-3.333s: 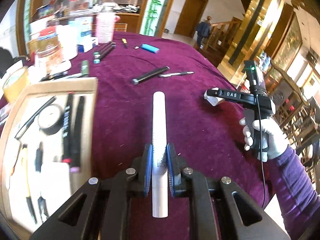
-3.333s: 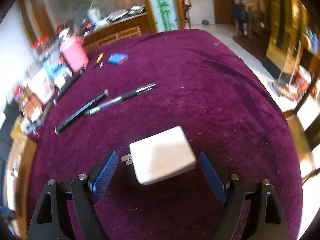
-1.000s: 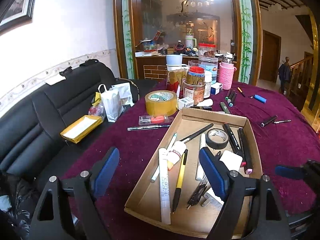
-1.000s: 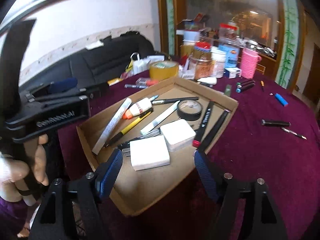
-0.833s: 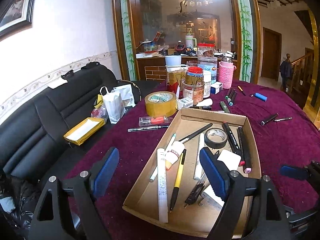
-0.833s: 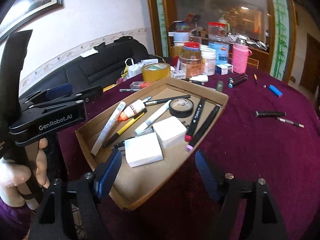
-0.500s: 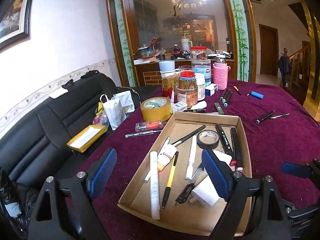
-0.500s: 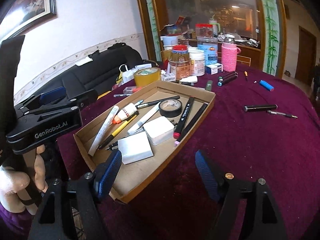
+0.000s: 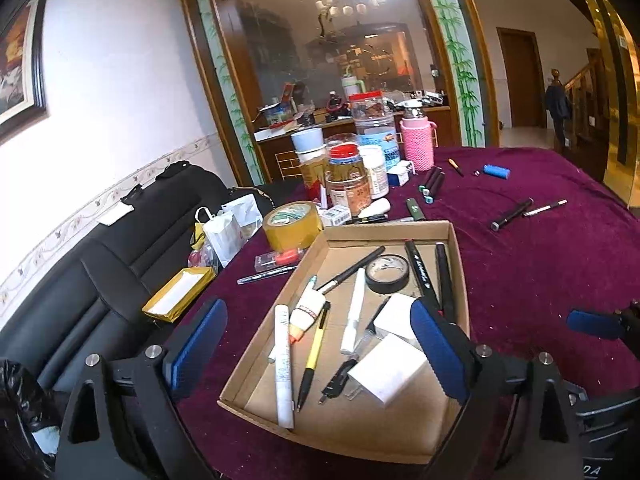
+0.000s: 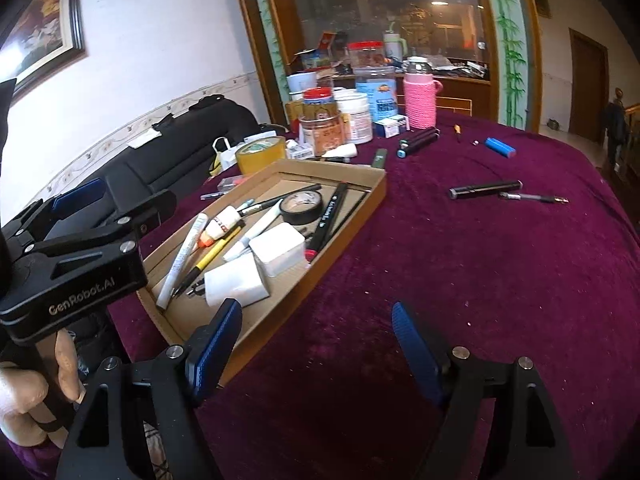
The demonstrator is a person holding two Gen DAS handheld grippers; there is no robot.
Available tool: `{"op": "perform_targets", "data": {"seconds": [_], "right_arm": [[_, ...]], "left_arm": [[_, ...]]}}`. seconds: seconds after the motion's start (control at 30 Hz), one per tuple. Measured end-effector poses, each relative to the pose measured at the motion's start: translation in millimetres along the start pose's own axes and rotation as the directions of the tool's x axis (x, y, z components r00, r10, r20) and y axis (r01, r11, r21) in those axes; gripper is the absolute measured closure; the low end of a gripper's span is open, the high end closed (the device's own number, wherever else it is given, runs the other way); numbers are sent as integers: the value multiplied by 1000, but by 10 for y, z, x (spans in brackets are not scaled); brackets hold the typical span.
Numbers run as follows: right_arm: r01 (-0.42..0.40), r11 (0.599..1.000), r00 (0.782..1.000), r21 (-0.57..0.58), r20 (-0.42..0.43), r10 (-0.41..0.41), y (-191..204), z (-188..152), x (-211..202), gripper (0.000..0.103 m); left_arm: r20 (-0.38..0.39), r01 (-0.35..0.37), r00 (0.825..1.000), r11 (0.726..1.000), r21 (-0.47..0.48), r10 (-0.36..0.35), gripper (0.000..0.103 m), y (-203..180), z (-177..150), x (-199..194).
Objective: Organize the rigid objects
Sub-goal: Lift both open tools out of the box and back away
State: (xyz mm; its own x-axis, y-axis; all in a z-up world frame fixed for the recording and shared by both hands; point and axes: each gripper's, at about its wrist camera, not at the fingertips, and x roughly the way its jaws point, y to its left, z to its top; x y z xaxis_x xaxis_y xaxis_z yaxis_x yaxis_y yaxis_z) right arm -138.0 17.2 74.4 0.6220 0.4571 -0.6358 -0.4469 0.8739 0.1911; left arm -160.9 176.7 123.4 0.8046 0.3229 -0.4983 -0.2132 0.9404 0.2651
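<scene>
A cardboard tray (image 9: 456, 264) (image 10: 360, 196) on the purple cloth holds pens, a black tape roll (image 9: 387, 274), a white tube (image 9: 283, 364) (image 10: 182, 258) and a white charger (image 9: 386, 372) (image 10: 236, 282). My left gripper (image 9: 316, 346) hovers over the tray's near end; its jaws are opening, with nothing pressed between them. My right gripper (image 10: 316, 344) stands open over bare cloth just right of the tray's near corner. A black pen (image 10: 484, 189), a silver pen (image 10: 532, 199) and a blue lighter (image 10: 500, 147) lie loose on the cloth.
Jars, a pink bottle (image 9: 417, 144) and a yellow tape roll (image 9: 292, 224) crowd the table's far left. Dark markers (image 9: 432, 184) lie beyond the tray. A black sofa (image 9: 100, 264) runs along the left. A hand (image 10: 24, 392) grips the left tool.
The tube and charger, earlier between my jaws, now lie in the tray. Over the last second both grippers drew back and rightward from the tray, and the left jaws widened.
</scene>
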Motion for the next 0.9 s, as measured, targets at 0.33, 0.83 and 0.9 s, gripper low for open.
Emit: {"op": "perform_targets", "data": {"seconds": [0.33, 0.83, 0.9], "right_arm": [[11, 999, 1000, 45, 8, -11, -183, -38, -63, 17], [22, 993, 1000, 119, 3, -22, -463, -99, -35, 17], [23, 992, 1000, 124, 13, -25, -475, -92, -47, 17]], "left_arm": [[-26, 12, 1000, 997, 75, -10, 10, -299, 10, -12], [74, 0, 997, 997, 71, -6, 6, -492, 54, -182], [142, -13, 990, 999, 36, 8, 0, -464, 101, -302]]}}
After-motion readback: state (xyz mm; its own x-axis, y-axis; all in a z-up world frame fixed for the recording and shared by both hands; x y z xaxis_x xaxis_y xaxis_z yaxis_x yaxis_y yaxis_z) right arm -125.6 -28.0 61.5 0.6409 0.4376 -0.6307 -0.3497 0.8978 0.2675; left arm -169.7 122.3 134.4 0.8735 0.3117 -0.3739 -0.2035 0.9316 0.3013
